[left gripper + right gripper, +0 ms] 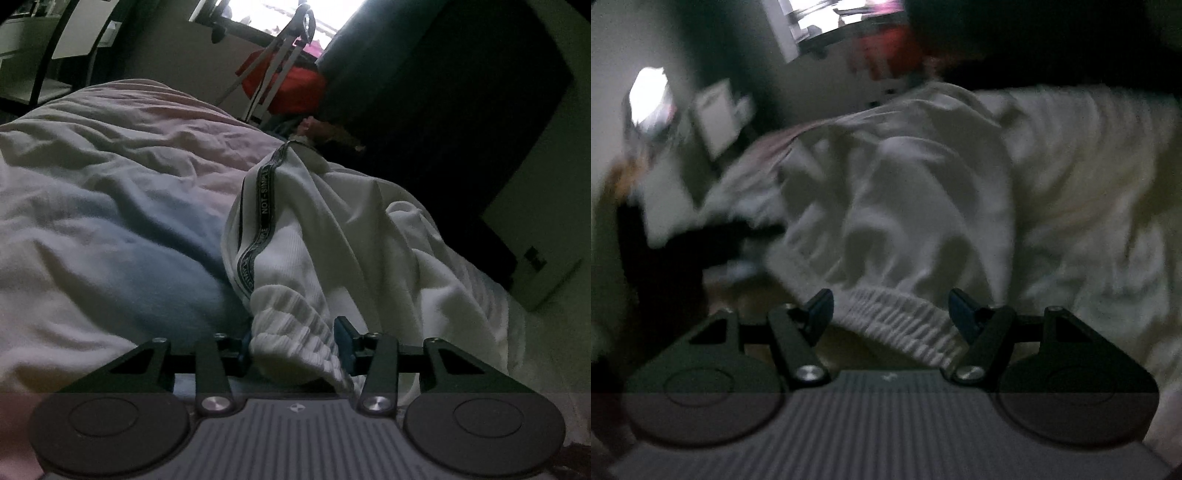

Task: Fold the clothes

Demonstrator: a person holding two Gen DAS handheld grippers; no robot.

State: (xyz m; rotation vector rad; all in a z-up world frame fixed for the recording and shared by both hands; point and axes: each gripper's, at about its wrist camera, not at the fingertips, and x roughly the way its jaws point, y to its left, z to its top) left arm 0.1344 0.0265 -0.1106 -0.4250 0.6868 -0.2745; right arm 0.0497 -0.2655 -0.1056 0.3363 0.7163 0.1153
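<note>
Left wrist: rumpled bedding point(110, 206) beside garment point(332, 229).

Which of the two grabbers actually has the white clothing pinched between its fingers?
The left gripper: its blue pads press both sides of the garment's ribbed cuff. The right gripper stands wider, its pads clear of the ribbed band between them.

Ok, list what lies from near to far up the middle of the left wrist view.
left gripper closed on the ribbed cuff → white garment with its black lettered stripe → pinkish bedding → red item → bright window.
</note>
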